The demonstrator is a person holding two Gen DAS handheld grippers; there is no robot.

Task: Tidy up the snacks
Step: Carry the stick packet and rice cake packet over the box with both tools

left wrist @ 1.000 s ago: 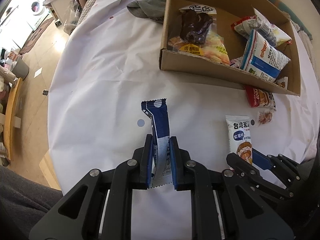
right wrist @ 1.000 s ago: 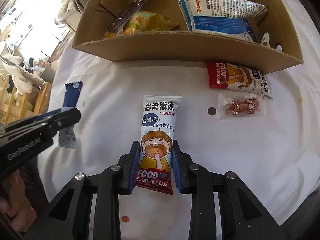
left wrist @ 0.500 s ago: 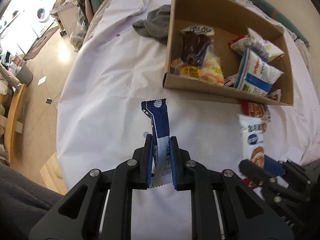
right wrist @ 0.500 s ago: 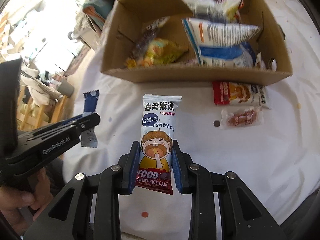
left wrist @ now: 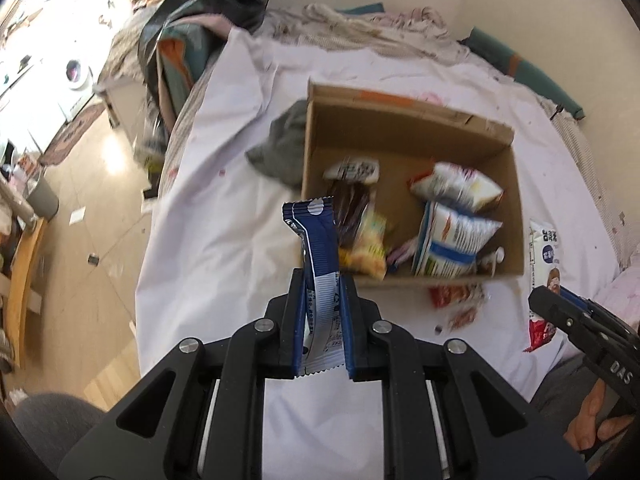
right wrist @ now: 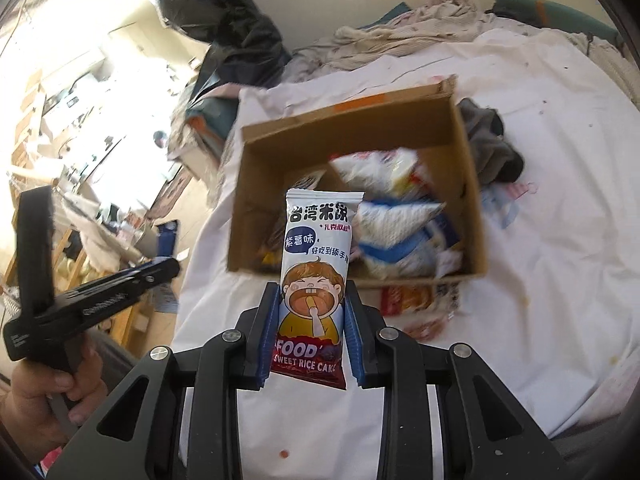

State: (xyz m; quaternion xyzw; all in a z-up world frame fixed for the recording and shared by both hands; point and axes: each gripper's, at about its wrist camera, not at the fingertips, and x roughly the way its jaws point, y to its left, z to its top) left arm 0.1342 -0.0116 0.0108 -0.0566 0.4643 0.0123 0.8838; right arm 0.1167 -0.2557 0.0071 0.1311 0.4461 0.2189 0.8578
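The blue snack packet (left wrist: 318, 264) is pinched edge-on in the left gripper (left wrist: 320, 320), and the rice cake packet (right wrist: 316, 276) is clamped in the right gripper (right wrist: 310, 328); both hang above the white-covered bench (left wrist: 224, 240), short of the cardboard box (left wrist: 400, 120). This looks like the carry step: next, each packet needs bringing over the box and letting go. Two packets held, one box, two more snacks (left wrist: 456, 296) lying outside it.

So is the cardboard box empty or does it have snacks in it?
Not empty. The cardboard box is open on top, with several snack bags lying inside, and bare cardboard at the far end.
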